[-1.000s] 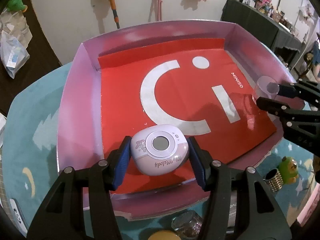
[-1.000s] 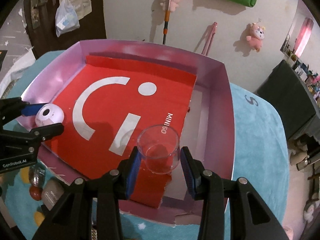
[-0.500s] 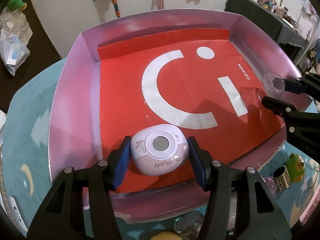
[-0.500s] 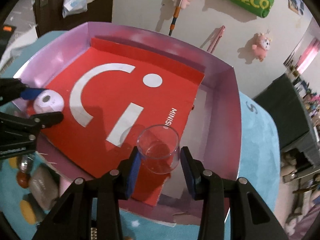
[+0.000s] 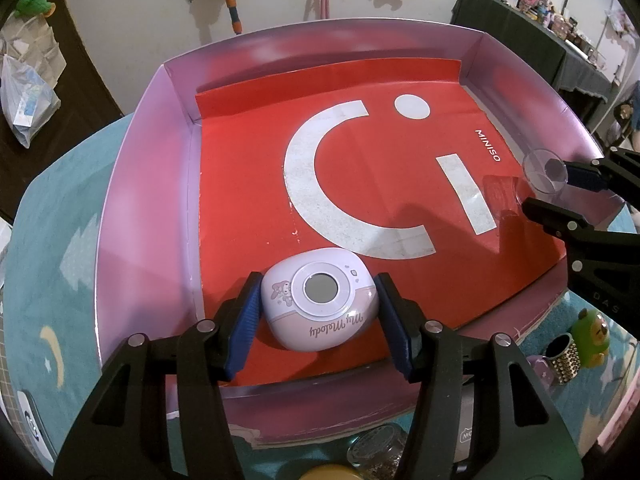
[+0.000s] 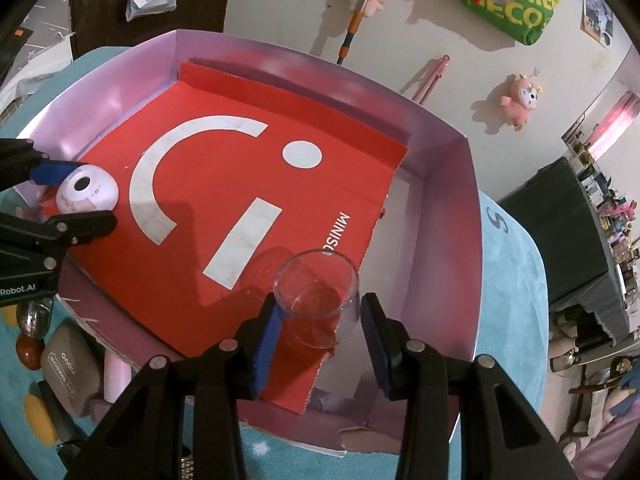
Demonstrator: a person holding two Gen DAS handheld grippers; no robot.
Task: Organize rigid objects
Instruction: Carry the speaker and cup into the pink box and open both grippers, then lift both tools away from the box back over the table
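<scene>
Both jaws clamped, left gripper (image 5: 318, 316) lowering a speaker (image 5: 320, 298), right gripper (image 6: 318, 330) a cup (image 6: 318, 298), into the tray (image 5: 148, 184); clutter outside remains.

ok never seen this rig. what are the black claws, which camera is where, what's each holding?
No robot arm: a person carries a two-finger gripper in each hand, with a fisheye camera on each looking along its fingers. In the left wrist view, the left gripper clamps a white and pink My Melody gadget. In the right wrist view, the right gripper grips a clear plastic cup. Both are over a shallow pink box lined with a red MINISO sheet, on a teal cloth. Each view catches the other gripper at its edge.
</scene>
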